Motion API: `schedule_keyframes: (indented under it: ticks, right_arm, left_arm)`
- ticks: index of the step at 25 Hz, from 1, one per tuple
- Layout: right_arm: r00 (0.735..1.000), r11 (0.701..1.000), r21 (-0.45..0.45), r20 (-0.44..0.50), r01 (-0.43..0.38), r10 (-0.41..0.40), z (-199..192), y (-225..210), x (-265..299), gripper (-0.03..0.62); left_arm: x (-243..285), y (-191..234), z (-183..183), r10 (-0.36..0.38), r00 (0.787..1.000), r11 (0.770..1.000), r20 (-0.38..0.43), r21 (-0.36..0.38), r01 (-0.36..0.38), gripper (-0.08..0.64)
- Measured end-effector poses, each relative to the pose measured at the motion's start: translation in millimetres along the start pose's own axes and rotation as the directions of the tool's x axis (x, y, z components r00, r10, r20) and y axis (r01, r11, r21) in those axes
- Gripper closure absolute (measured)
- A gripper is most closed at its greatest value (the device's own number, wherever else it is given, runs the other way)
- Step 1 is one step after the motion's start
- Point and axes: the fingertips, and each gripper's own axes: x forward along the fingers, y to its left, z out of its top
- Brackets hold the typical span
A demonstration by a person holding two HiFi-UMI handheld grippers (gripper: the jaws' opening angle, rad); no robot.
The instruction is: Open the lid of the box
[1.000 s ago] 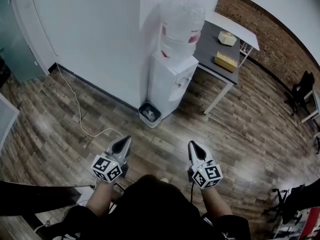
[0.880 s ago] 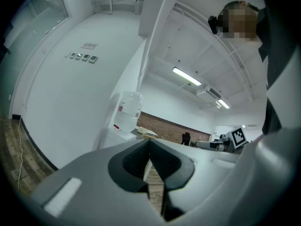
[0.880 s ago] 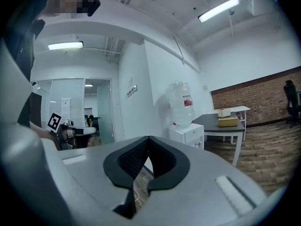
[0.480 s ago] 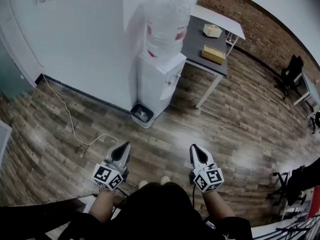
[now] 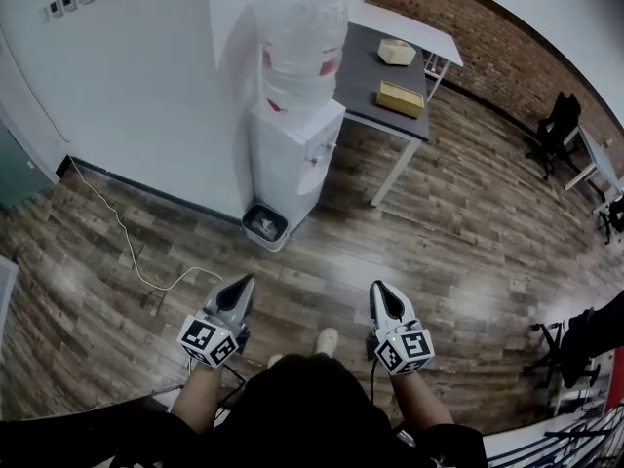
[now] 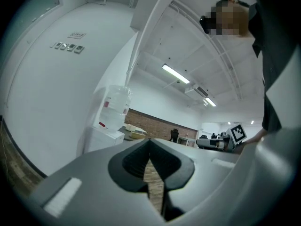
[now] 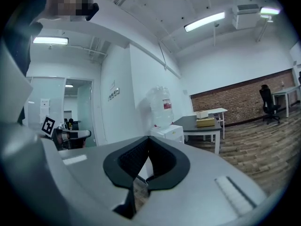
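A yellow-tan box [image 5: 401, 97] lies on a dark table [image 5: 363, 76] far ahead, behind the water cooler; a smaller pale box [image 5: 397, 52] sits beyond it. The same tan box [image 7: 205, 122] shows small in the right gripper view. My left gripper [image 5: 239, 288] and right gripper [image 5: 386, 294] are held side by side low in the head view, over the wooden floor, far from the table. Both are shut with nothing between their jaws. In the left gripper view the left gripper [image 6: 150, 142] points toward the cooler and the table.
A white water cooler [image 5: 291, 125] with a bottle on top stands against the white wall, a small bin [image 5: 264, 226] at its foot. A white cable [image 5: 146, 261] trails across the wooden floor. Black office chairs [image 5: 558, 125] and other desks stand at the right.
The head view has shifted: the cooler and table now sit further left and higher in view. Both grippers stay shut and side by side.
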Motion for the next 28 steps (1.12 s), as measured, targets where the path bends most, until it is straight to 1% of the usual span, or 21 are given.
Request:
schedule_keyframes:
  ticks: [5, 8, 10, 14, 18, 22, 28]
  right_arm:
    - [0.999, 0.999, 0.027, 0.015, 0.033, -0.033, 3, -42, 5, 0.589]
    - [0.998, 0.998, 0.052, 0.042, 0.045, -0.048, 10, -65, 9, 0.589]
    - [0.996, 0.996, 0.070, 0.065, 0.052, -0.057, 16, -80, 10, 0.589]
    - [0.993, 0.991, 0.120, 0.087, 0.066, -0.077, 18, -107, 11, 0.589]
    - [0.991, 0.991, 0.102, 0.089, 0.091, -0.101, 18, -130, 7, 0.589]
    - [0.988, 0.986, 0.123, 0.086, 0.116, -0.127, 14, -155, -3, 0.589]
    - [0.976, 0.974, 0.154, 0.119, 0.166, -0.185, 24, -195, -24, 0.589]
  left_arm:
    - [31, -7, 5, 0.004, 1.000, 1.000, 0.010, 0.011, -0.004, 0.560]
    - [47, -8, 6, 0.013, 1.000, 1.000, 0.006, 0.002, -0.013, 0.560]
    - [60, -12, 6, 0.006, 1.000, 1.000, -0.002, 0.005, -0.006, 0.560]
    - [90, -21, 4, -0.023, 0.999, 0.999, -0.028, 0.034, 0.024, 0.560]
    - [123, -27, 1, -0.038, 0.999, 0.999, -0.034, 0.032, 0.039, 0.560]
    - [151, -37, -5, -0.039, 0.999, 0.999, -0.033, 0.025, 0.040, 0.560]
    - [183, -52, -8, -0.044, 0.998, 0.997, -0.047, 0.064, 0.047, 0.560]
